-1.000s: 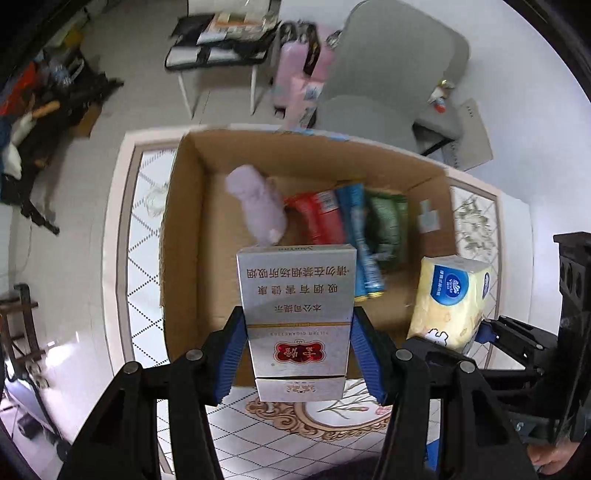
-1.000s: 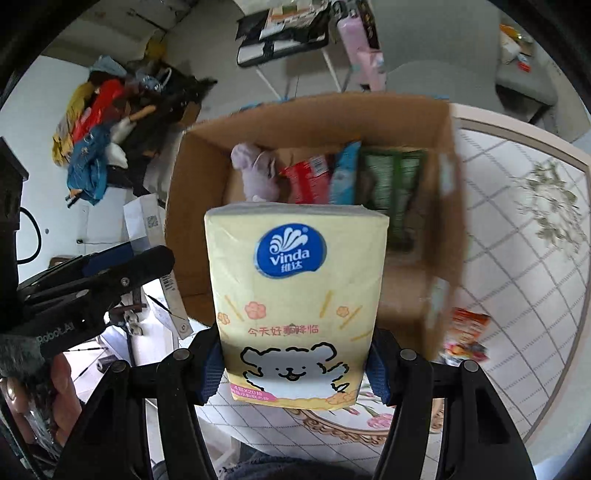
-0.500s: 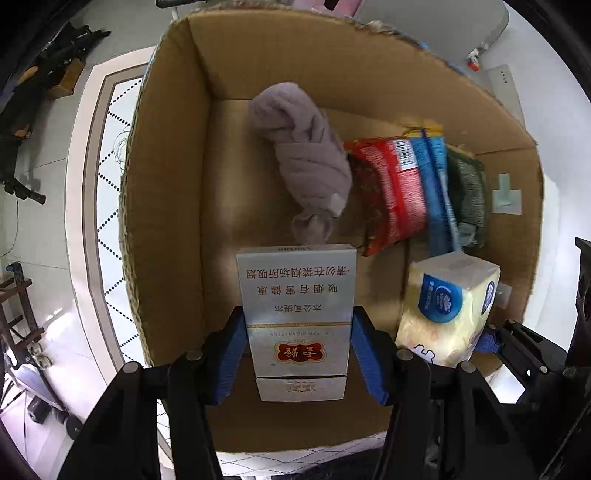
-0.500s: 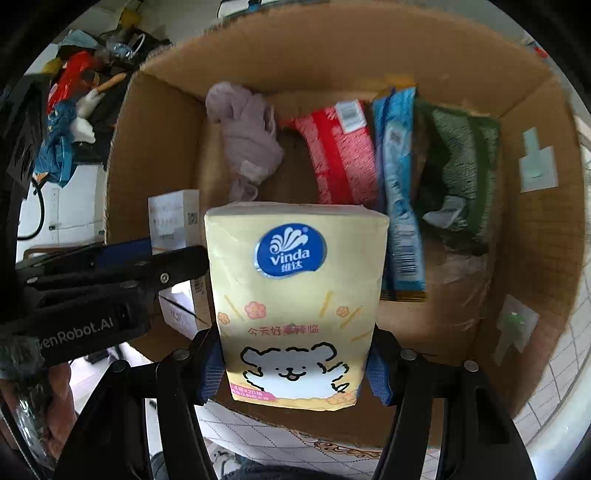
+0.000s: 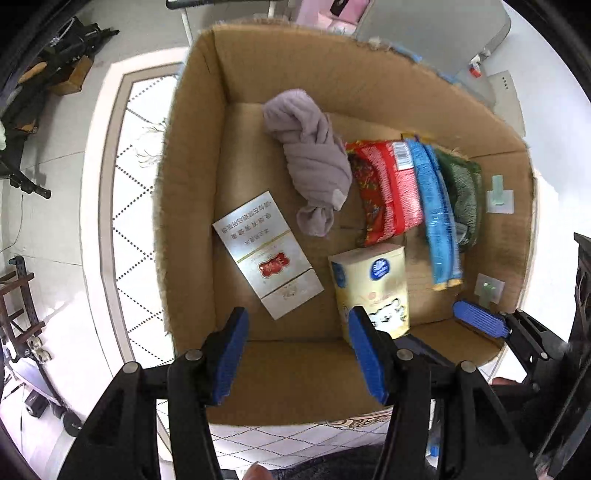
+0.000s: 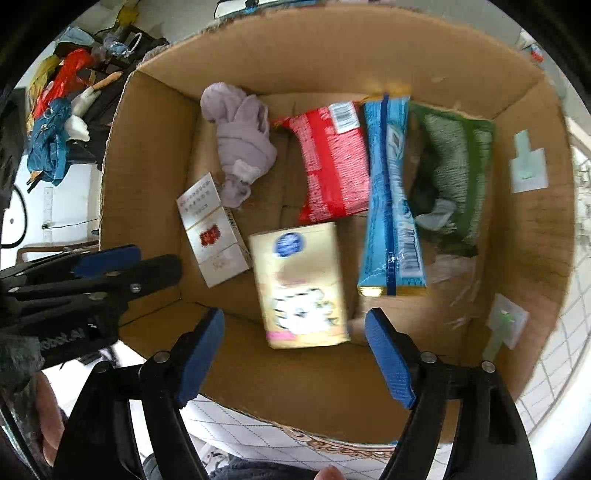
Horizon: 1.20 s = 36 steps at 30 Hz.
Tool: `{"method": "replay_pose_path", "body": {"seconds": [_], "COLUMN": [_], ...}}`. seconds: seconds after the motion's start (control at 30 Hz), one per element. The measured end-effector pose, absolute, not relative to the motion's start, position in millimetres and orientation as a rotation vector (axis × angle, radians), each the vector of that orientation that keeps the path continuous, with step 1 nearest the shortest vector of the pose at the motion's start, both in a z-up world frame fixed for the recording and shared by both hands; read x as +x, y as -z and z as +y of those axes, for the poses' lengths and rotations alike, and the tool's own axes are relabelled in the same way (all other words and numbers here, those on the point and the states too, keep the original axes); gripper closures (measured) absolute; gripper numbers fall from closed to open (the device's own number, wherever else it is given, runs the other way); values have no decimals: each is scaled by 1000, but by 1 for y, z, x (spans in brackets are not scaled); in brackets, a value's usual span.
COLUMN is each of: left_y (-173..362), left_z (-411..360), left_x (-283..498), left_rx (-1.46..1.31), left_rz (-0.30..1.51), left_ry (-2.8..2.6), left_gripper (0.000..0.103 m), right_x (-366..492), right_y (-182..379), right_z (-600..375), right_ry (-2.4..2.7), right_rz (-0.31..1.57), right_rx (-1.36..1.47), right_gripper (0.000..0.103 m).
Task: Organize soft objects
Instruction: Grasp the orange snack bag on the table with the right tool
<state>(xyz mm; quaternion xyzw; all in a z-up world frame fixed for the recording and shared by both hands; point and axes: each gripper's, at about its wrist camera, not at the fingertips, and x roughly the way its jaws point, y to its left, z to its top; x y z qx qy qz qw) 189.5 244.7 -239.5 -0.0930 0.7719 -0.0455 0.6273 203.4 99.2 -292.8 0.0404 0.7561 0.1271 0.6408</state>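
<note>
A cardboard box (image 5: 192, 192) (image 6: 155, 122) holds the items. A white cigarette carton (image 5: 267, 254) (image 6: 212, 230) lies tilted at the box's near left. A yellow Vinda tissue pack (image 5: 371, 286) (image 6: 299, 284) lies beside it, blurred in the right wrist view. A knotted lilac cloth (image 5: 312, 162) (image 6: 240, 136) lies at the back. My left gripper (image 5: 297, 354) is open and empty above the near wall. My right gripper (image 6: 295, 354) is open and empty above the tissue pack; it also shows in the left wrist view (image 5: 480, 321).
Red (image 5: 384, 192) (image 6: 332, 158), blue (image 5: 436, 214) (image 6: 391, 192) and green (image 5: 461, 195) (image 6: 454, 173) snack packs lie side by side at the box's right. The box stands on a patterned white table (image 5: 122, 177). A grey chair (image 5: 424, 33) is behind it, and clothes (image 6: 55, 122) are piled at the left.
Both grippers have opened and let go. The cigarette carton and the tissue pack have dropped onto the box floor. Before that both grippers moved forward over the box.
</note>
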Motion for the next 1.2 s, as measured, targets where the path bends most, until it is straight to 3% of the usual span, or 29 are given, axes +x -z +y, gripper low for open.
{"method": "replay_pose_path", "body": {"seconds": [0.13, 0.27, 0.33, 0.4, 0.57, 0.63, 0.77, 1.03, 1.2], "left_y": [217, 196, 183, 174, 147, 138, 124, 105, 126], "left_z": [249, 249, 246, 242, 239, 238, 232, 200, 165], "left_x": [182, 168, 158, 150, 133, 128, 119, 108, 112], "left_rx": [-227, -228, -207, -179, -143, -137, -128, -88, -62], "left_rz": [1699, 1624, 1581, 1548, 1461, 1428, 1354, 1284, 1322], "left_ry": [90, 67, 50, 35, -3, -14, -38, 2, 44], "left_gripper": [40, 39, 31, 13, 10, 9, 0, 0, 0], "right_x": [197, 184, 172, 163, 143, 137, 125, 107, 109], "right_y": [270, 245, 221, 209, 181, 177, 163, 141, 177], "right_z": [85, 70, 70, 67, 65, 65, 59, -18, -94], "right_ry": [-249, -207, -198, -189, -180, -182, -184, -108, 40], "right_rz": [1677, 1620, 1597, 1569, 1499, 1479, 1446, 1408, 1488], "right_rx": [56, 7, -5, -26, -54, -41, -4, 179, 270], "right_gripper": [19, 19, 19, 19, 18, 6, 6, 6, 6]}}
